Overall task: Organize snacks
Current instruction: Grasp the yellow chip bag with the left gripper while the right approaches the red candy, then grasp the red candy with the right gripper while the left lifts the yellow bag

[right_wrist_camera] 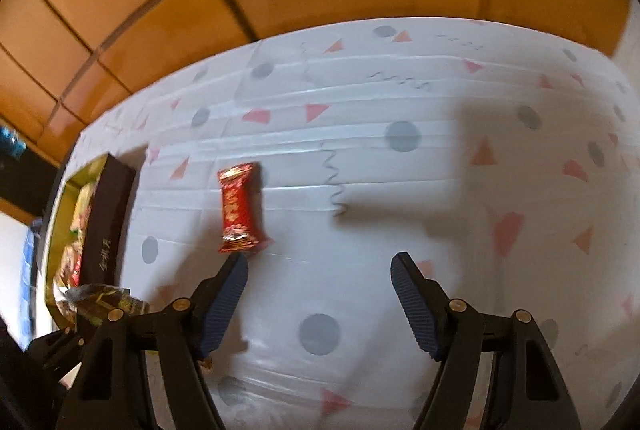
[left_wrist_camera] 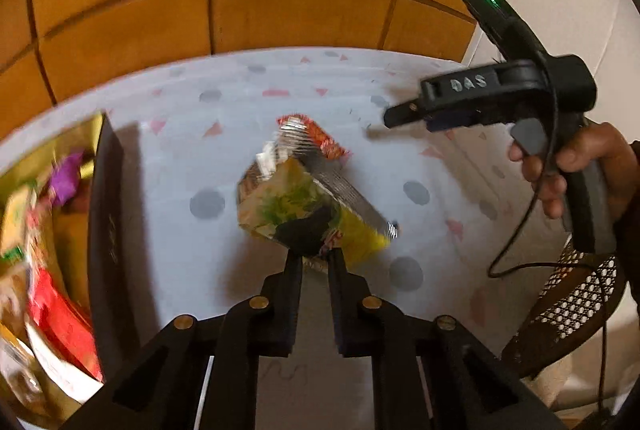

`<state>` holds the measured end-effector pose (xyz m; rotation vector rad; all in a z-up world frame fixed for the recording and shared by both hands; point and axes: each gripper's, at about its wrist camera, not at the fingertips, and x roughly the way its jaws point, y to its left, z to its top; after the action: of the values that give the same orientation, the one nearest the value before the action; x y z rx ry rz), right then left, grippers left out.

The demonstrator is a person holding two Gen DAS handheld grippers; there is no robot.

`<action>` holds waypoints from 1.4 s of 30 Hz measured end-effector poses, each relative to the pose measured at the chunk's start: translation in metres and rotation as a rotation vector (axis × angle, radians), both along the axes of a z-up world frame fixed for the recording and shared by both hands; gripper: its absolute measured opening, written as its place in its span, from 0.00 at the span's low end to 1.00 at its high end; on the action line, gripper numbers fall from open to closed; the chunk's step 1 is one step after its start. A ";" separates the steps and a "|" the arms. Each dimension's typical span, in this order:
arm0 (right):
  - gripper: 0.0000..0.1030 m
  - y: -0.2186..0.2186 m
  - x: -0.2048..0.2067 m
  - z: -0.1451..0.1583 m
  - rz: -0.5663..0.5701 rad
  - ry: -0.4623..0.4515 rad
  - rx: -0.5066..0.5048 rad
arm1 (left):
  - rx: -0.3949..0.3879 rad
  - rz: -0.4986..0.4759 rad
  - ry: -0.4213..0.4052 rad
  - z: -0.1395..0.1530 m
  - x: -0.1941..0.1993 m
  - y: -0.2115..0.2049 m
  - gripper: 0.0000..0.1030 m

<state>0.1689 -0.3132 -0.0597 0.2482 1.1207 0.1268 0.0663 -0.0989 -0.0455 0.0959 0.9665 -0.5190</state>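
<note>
Left gripper (left_wrist_camera: pixel 316 256) has its fingers clamped tight on the bottom edge of a yellow-green snack packet (left_wrist_camera: pixel 304 205), and the packet hangs in the air above the table (left_wrist_camera: pixel 180 157), its silver crimped edge tilted up and away. Behind the packet's top peeks a red wrapper; whether it touches the packet, I cannot tell.

Over to the right gripper (right_wrist_camera: pixel 320 270): fingers apart, nothing between them, pointing down at the patterned cloth of grey dots and pink triangles. Just ahead of its left finger (right_wrist_camera: pixel 228 294) lies a red candy bar (right_wrist_camera: pixel 240 209), flat on the table, lengthwise away from the camera, close to the fingertip but not touching.

At the left edge of the table sits the dark box (left_wrist_camera: pixel 106 226) with a gold lining, already crowded with snacks: red, purple and yellow wrappers, all blurred. In the left wrist view a hand (left_wrist_camera: pixel 576 169) grips the right gripper's handle, a cable dangling below it. A woven cane chair (left_wrist_camera: pixel 572 310) stands off the table's right side.
</note>
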 end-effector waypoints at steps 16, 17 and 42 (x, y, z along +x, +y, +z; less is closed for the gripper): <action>0.65 0.045 0.064 -0.010 0.020 0.025 -0.006 | -0.205 0.202 0.263 -0.021 0.048 0.016 0.50; 0.65 0.050 0.068 -0.014 0.041 0.036 -0.008 | -0.214 0.209 0.273 -0.023 0.048 0.018 0.50; 0.21 0.051 0.038 -0.043 0.216 0.119 -0.146 | 0.104 0.379 0.259 -0.038 0.145 -0.017 0.65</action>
<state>0.2064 -0.2623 -0.1025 0.0034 1.2677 0.2234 0.2116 -0.1157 -0.0837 -0.0633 1.2316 -0.1329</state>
